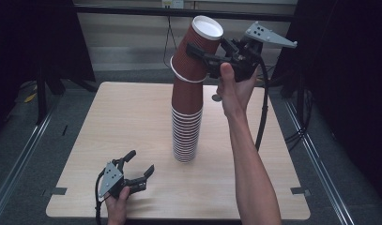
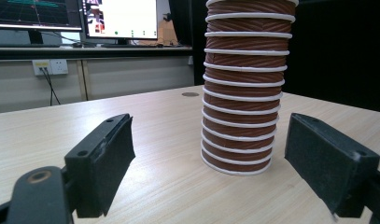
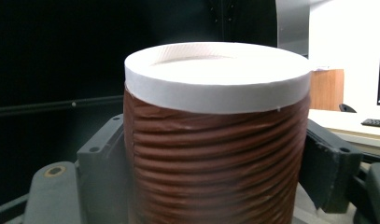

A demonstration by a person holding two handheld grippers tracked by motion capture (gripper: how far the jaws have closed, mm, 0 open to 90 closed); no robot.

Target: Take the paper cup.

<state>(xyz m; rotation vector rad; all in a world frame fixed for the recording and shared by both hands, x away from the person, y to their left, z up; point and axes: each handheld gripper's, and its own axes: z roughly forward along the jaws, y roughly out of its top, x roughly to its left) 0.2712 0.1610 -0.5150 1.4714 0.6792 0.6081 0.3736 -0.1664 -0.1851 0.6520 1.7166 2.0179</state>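
1. Top cup clamped upside down in the right gripper, high above the table's far edge, tilted, white base uppermost, rim just clear of the cup below.
2. Seen in the right gripper view: both black jaws pressed flat against the ribbed brown wall of the cup, one on each side, just under the white base.
3. Stack stood upside down near the table's middle, a little toward the right edge, white rims ringed one above another.
4. Left gripper held low over the near left corner, jaws spread wide, nothing between them, pointed toward the stack.
5. Seen in the left gripper view: stack upright on the wood beyond the left gripper, well apart from both pads, its lowest rim resting on the tabletop.
6. Right forearm stretched up from the near edge across the table's right side, hand wrapped round the gripper's grip.
7. Left hand gripped at the near edge.
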